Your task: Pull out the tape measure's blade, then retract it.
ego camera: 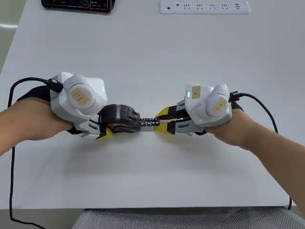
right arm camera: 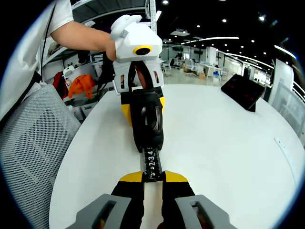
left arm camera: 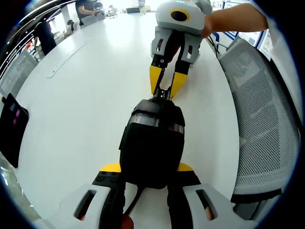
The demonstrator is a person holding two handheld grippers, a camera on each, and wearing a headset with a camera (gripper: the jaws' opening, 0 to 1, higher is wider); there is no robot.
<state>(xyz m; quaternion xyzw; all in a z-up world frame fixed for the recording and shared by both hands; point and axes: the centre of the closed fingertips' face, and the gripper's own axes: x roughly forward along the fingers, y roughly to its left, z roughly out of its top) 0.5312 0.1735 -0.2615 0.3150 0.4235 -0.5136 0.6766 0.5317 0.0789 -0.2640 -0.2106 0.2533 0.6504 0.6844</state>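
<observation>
A black tape measure point(ego camera: 121, 118) hangs just above the white table point(ego camera: 143, 52), and my left gripper point(ego camera: 106, 128) is shut on its case point(left arm camera: 151, 143). A short stretch of black blade with white numbers point(right arm camera: 152, 163) sticks out of the case toward the right. My right gripper point(ego camera: 160, 120) is shut on the blade's end point(ego camera: 151, 122), with its yellow-tipped fingers point(right arm camera: 131, 177) pinched around it. In the left gripper view the right gripper point(left arm camera: 164, 88) faces me, close to the case. In the right gripper view the case point(right arm camera: 147, 114) sits between the left gripper's yellow fingers point(right arm camera: 126, 113).
A white power strip point(ego camera: 205, 6) lies at the table's far edge, and a black device point(ego camera: 78, 4) at the far left corner. A grey mesh chair point(left arm camera: 259, 129) stands beside the table. Black cables point(ego camera: 14, 90) trail from both grippers.
</observation>
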